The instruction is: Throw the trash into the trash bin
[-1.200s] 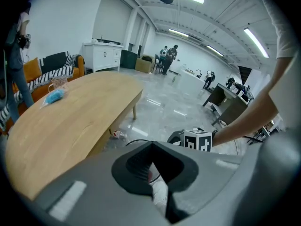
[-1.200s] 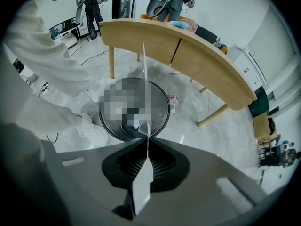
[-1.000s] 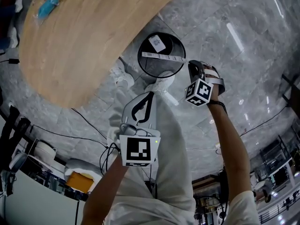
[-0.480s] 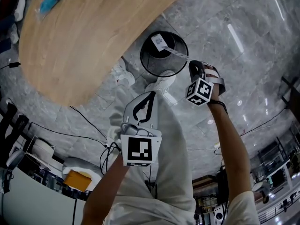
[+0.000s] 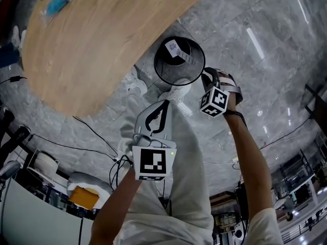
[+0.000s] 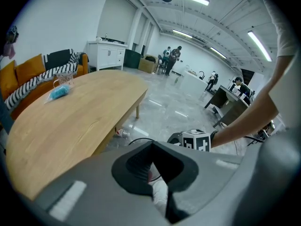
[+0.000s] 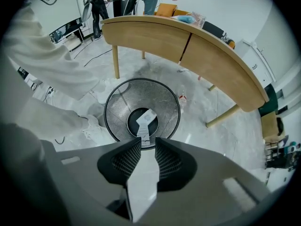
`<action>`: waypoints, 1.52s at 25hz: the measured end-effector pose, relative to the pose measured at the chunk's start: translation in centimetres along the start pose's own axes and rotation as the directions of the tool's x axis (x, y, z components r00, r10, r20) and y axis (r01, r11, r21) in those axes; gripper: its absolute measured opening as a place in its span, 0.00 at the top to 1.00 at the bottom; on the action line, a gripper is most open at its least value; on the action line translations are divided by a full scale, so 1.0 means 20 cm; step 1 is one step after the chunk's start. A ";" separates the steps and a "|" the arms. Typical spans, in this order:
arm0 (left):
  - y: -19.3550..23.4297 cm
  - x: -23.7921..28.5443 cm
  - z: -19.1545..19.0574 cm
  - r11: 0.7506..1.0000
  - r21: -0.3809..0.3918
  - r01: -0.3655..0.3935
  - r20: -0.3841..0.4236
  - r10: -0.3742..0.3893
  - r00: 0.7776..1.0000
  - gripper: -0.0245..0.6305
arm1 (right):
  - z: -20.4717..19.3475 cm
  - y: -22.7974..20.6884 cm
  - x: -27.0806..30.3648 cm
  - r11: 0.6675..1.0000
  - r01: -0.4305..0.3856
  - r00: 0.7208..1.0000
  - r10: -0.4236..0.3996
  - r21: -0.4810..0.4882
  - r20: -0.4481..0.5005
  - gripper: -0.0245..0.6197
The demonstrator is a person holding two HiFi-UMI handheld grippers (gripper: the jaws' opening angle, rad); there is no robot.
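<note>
The black wire-mesh trash bin (image 5: 155, 65) stands on the grey floor by the table's edge, just beyond the person's white shoe. A long white paper strip (image 5: 181, 52) runs from my right gripper (image 5: 206, 75) down into the bin. In the right gripper view the strip (image 7: 145, 121) passes between the jaws of the right gripper (image 7: 148, 147), and its far end hangs over the bottom of the bin (image 7: 120, 107). My left gripper (image 5: 162, 103) hovers over the person's trouser leg, nearer than the bin. The left gripper (image 6: 151, 147) is shut with nothing in it.
A curved wooden table (image 5: 92, 40) fills the upper left, with a blue packet (image 5: 57, 1) on it. A small crumpled scrap (image 7: 182, 98) lies on the floor near a table leg. Cables (image 5: 92, 131) trail over the floor at the left. People stand far off.
The paper strip lay across the bin's rim; now its far end points down inside the bin. My right gripper has shifted slightly left toward the bin. The left gripper has stayed put.
</note>
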State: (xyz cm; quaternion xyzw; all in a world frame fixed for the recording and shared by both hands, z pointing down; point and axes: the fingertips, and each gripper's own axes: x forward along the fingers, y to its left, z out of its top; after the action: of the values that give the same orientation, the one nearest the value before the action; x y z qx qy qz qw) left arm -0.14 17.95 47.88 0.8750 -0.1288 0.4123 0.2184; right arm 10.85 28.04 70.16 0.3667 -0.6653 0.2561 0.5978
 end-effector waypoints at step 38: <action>0.75 -0.46 0.30 0.980 -0.157 -0.124 0.114 0.143 0.983 0.96 | 1.56 -0.34 -0.56 0.989 -0.003 0.914 0.062 -0.146 0.400 0.92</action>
State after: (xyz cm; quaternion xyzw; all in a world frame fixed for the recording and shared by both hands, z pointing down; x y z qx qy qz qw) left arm -8.01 2.44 41.48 0.8697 -0.2312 0.3596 0.2465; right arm -2.54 1.73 53.78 0.3569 -0.7967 0.1367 0.4682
